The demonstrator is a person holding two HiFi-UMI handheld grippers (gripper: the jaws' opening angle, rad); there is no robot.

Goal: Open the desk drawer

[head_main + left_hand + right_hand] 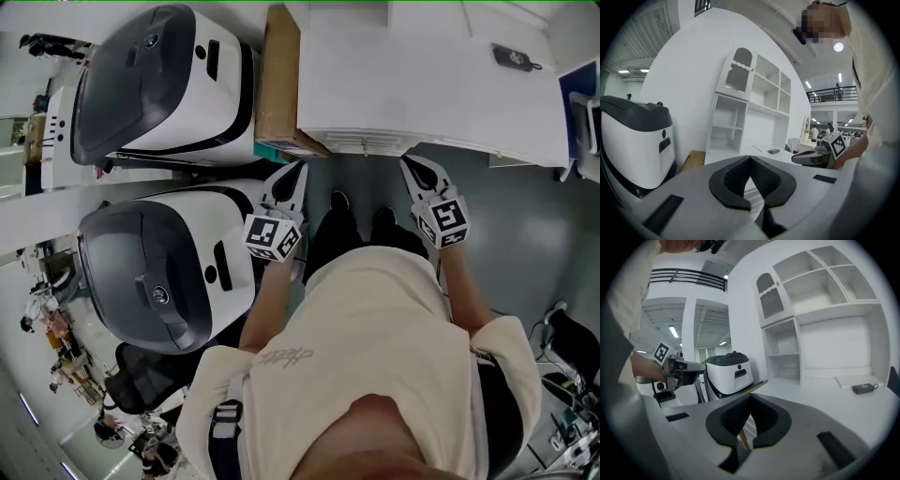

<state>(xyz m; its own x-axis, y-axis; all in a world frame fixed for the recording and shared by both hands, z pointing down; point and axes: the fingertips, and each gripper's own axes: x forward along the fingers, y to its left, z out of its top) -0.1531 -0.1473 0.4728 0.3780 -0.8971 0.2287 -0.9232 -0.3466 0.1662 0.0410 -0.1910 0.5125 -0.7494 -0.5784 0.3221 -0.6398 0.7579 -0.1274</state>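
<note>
Left gripper (292,178), right gripper (419,173): jaws together, empty. Both aimed at desk (422,84) front edge, apparently staging for drawer, itself unseen.

The desk (422,94) and shelves (825,310) are white. The near machine (159,272) and far machine (159,84) are white with dark grey lids. The box (278,75) is brown. The left gripper (298,171) and right gripper (409,167) are light grey with black pads (729,180) and black-and-white marker cubes (273,236). The floor (525,216) is grey-blue.

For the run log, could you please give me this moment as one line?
stage: pre-grasp | left gripper: shut, empty | right gripper: shut, empty | both: near desk front edge | drawer: not yet open
</note>
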